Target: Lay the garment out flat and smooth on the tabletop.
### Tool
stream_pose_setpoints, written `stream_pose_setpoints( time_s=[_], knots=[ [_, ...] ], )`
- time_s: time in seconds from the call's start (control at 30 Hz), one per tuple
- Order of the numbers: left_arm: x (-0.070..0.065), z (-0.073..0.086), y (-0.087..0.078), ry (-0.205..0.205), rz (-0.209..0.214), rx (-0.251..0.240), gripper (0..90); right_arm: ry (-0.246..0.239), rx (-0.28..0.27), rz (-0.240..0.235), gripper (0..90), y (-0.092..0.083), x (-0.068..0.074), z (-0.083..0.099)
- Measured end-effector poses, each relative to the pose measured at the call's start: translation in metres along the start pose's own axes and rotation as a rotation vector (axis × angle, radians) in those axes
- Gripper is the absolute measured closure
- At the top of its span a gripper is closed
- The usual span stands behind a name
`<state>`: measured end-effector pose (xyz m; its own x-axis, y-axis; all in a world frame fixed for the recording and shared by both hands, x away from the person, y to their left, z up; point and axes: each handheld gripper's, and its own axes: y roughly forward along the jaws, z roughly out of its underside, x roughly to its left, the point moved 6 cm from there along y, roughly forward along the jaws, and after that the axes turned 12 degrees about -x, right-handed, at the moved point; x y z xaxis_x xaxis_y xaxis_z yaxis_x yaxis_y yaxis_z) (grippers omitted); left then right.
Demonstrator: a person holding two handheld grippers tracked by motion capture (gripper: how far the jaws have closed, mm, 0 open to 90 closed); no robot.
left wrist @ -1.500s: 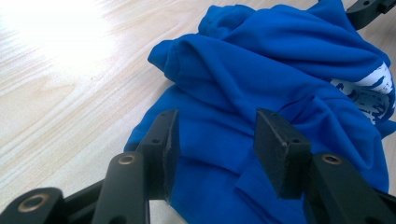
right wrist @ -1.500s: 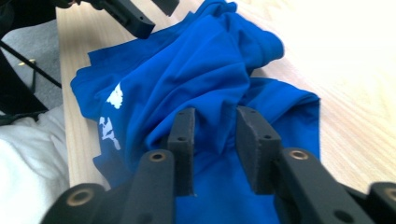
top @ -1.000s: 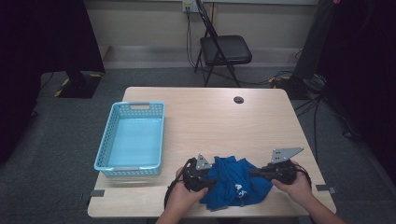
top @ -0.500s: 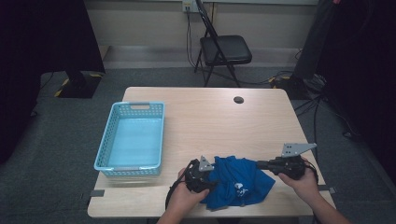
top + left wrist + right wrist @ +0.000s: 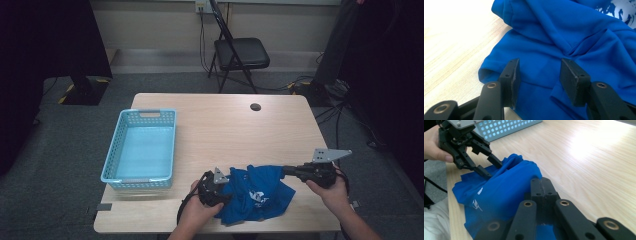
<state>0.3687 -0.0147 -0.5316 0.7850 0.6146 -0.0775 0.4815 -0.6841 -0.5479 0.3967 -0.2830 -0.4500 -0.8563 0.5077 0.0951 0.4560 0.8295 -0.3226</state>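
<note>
The blue shirt [image 5: 257,192] lies crumpled at the near edge of the table [image 5: 225,125], between the two hands, its long axis running left to right. The right gripper [image 5: 543,185] has its jaws pressed together on the shirt's right edge. The left gripper [image 5: 537,80] stands with jaws apart, straddling a fold at the shirt's left side; nothing is pinched. The basket [image 5: 112,167] sits empty to the left, nearer the left gripper.
</note>
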Motion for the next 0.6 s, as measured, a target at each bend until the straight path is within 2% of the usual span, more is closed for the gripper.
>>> stream_pose_setpoints(
  time_s=[0.6],
  knots=[
    [0.002, 0.001, 0.0, -0.006, -0.008, 0.003, 50.8, 0.024, -0.065, 0.108, 90.0, -0.031, -0.03, -0.011]
  ],
)
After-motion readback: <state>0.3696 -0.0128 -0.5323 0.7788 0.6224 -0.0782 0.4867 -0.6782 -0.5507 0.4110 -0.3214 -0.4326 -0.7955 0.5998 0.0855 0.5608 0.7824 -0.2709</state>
